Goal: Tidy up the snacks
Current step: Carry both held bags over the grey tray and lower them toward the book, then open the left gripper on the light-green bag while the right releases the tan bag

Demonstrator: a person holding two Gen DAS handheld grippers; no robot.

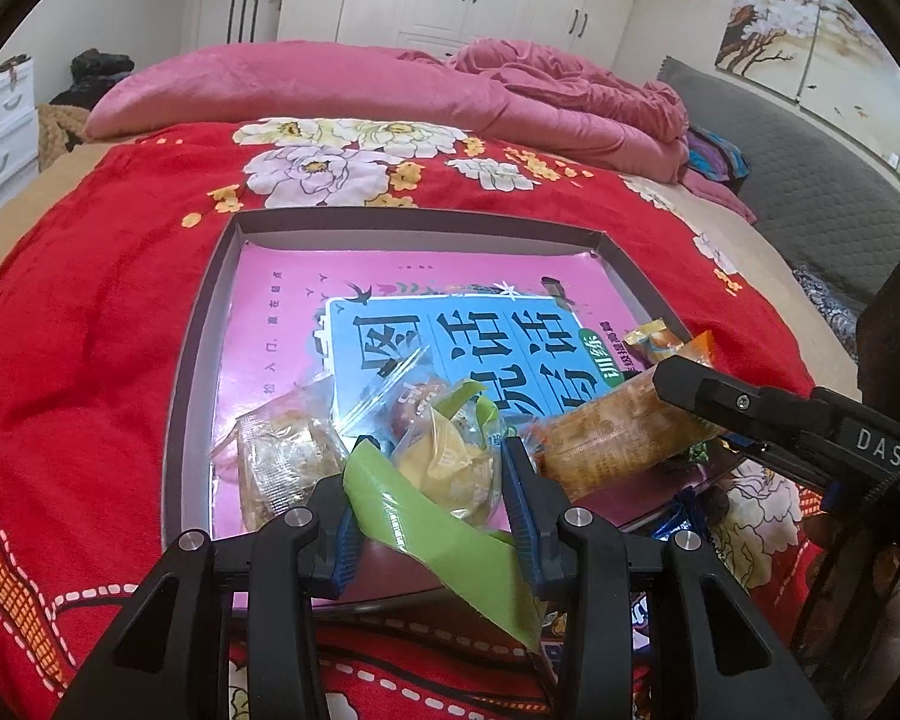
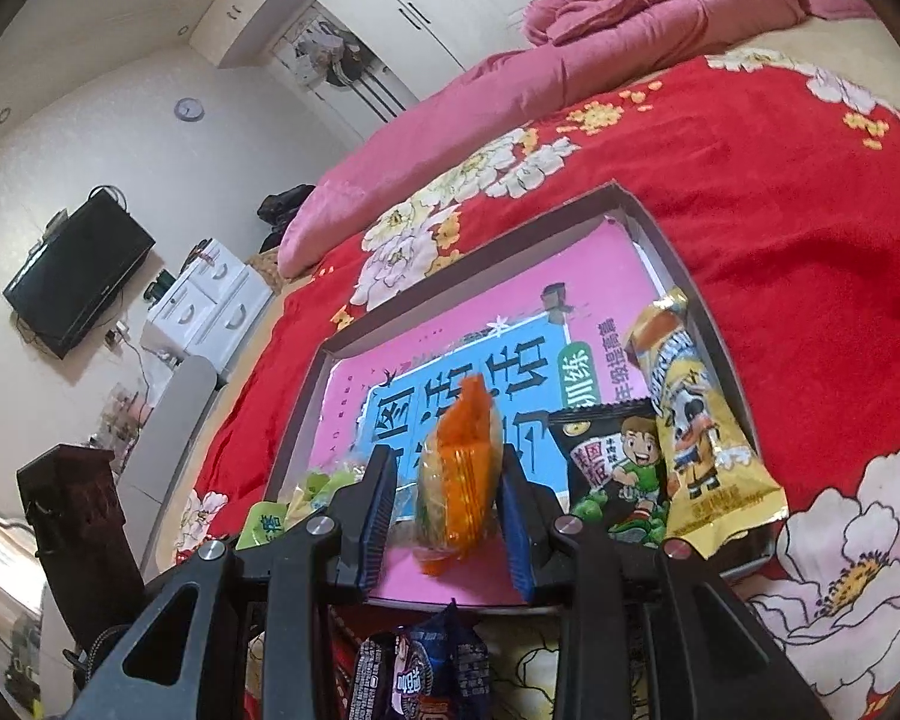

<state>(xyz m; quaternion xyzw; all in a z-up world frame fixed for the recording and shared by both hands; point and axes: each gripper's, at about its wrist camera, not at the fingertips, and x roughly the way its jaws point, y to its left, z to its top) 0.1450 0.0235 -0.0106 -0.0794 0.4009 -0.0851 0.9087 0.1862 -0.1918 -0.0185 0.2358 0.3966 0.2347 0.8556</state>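
Observation:
A shallow grey tray [image 1: 210,300] lined with a pink and blue book cover lies on the red floral bedspread. My left gripper [image 1: 432,450] is shut on a green-and-yellow wrapped snack [image 1: 450,468] over the tray's near edge. My right gripper [image 2: 447,462] is shut on an orange snack packet [image 2: 462,468], also above the near part of the tray [image 2: 678,264]. In the left wrist view the right gripper [image 1: 690,408] reaches in from the right with that orange packet [image 1: 618,426]. Two clear-wrapped snacks [image 1: 282,456] [image 1: 414,402] lie in the tray.
A black packet with a cartoon boy [image 2: 618,468] and a yellow cow packet [image 2: 696,426] lie in the tray's right side. Dark blue packets [image 2: 426,672] lie on the bedspread in front of the tray. A pink quilt [image 1: 330,84] is piled at the far end of the bed.

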